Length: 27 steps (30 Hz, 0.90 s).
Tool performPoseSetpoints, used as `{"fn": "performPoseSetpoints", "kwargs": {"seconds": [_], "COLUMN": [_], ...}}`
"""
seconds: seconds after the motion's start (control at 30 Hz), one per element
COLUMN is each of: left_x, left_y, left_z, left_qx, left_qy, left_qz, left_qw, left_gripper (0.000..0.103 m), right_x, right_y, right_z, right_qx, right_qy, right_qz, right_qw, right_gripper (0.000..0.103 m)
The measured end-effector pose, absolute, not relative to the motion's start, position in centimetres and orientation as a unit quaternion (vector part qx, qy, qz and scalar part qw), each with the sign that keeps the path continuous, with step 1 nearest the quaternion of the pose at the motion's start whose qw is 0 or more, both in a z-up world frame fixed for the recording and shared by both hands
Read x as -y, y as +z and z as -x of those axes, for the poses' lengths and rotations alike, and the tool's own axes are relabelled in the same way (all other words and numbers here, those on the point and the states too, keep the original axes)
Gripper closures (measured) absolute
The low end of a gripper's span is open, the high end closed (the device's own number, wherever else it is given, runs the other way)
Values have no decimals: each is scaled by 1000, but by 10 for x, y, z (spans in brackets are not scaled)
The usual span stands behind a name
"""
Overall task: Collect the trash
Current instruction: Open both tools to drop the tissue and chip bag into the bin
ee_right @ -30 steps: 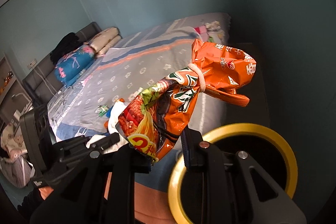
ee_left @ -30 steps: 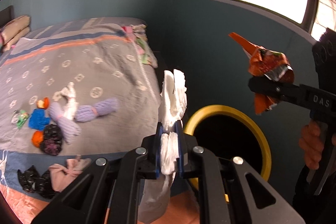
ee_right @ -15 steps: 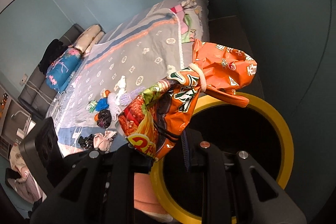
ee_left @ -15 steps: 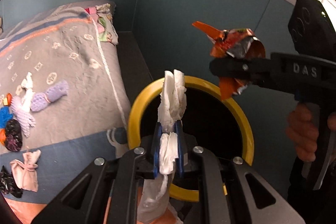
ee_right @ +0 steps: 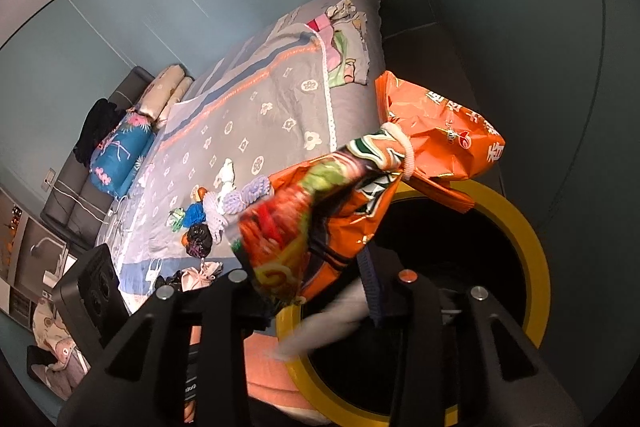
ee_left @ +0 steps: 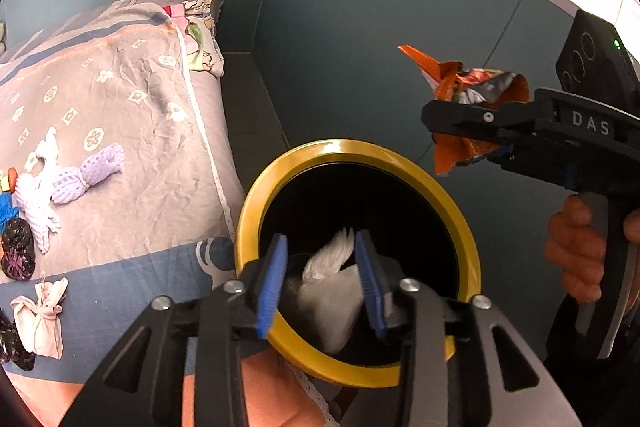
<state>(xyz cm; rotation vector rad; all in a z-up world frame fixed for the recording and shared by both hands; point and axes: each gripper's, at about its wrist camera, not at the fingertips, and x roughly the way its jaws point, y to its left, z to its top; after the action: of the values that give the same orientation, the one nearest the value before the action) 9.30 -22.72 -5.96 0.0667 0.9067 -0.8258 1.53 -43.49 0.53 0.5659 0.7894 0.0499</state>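
White tissue point(ee_left: 332, 283) is seen dropping from the spread left claw point(ee_left: 322, 279) into the yellow-rimmed bin point(ee_left: 360, 151); the orange wrapper point(ee_right: 360, 195) is clamped in the right claw point(ee_right: 320, 287), while scraps point(ee_left: 36, 195) are left on the bed point(ee_left: 132, 131).

Yellow-rimmed black bin point(ee_left: 466, 223), white tissue point(ee_left: 330, 285), orange snack bag point(ee_right: 436, 143).

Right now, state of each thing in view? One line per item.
left gripper: open, above the bin mouth.
white tissue: loose, blurred, dropping into the bin.
right gripper: shut on the snack bag.
snack bag: crumpled, tied with a white band, held above the bin.
bin: open, yellow rim, dark inside.
trash on bed: several bundles lying uncollected on the cover.
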Motion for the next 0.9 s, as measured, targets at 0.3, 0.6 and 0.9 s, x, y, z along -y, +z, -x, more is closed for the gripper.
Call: {"fn": "performPoseSetpoints", "kwargs": {"seconds": [0.3,0.6,0.9], "left_x": [196,153,86], "left_y": [-43,-26,-8], "left_z": [-100,-112,-121], "left_qx": [-404,-383,-360], "left_qy": [-356,-312,-238], "left_qz": [-5,18,32], "left_qw": [843,869,902], "left_gripper": [39,33,21], "right_x": [430,424,392], "right_y": [12,29,33], "right_z": [-17,-13,-29], "right_qx": [-375,-352,-348], "right_qy": [40,25,65], "right_qz": [-282,-261,-232], "right_qw": [882,898,906], "right_gripper": [51,44,43]}}
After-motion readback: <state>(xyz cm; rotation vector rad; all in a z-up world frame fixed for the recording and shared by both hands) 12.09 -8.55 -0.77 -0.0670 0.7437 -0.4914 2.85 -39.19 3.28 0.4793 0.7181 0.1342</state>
